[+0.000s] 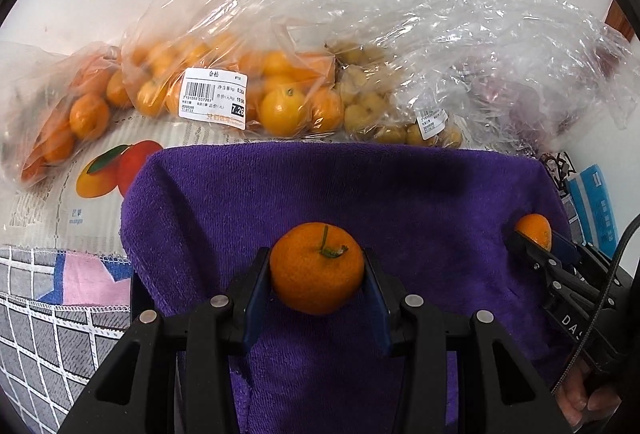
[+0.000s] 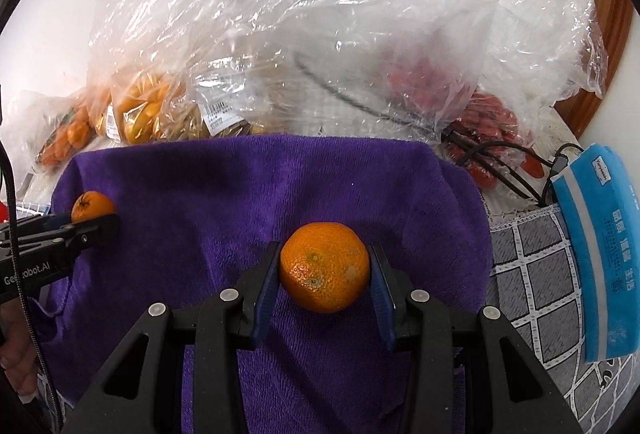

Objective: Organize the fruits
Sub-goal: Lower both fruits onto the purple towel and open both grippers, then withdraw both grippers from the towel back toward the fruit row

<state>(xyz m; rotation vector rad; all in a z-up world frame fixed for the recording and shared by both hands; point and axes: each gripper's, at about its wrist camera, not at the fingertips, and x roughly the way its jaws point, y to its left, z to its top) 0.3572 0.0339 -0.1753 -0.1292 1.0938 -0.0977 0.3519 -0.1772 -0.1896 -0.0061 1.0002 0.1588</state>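
One orange (image 1: pixel 317 268) is clamped in the left hand-held gripper (image 1: pixel 317 274), another (image 2: pixel 324 266) in the right hand-held gripper (image 2: pixel 324 272) — both held over the purple towel (image 1: pixel 360 185), apparently for setting down apart from the bagged fruit (image 1: pixel 216 89).

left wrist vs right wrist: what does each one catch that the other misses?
Left wrist only: mango print on the paper, readable price label on the kumquat bag, stem side of the left orange.

Right wrist only: red fruit bag, black cables, whole blue pack, wooden frame.

Both: purple towel, each hand-held gripper shut on an orange, left and right, bagged fruit behind.
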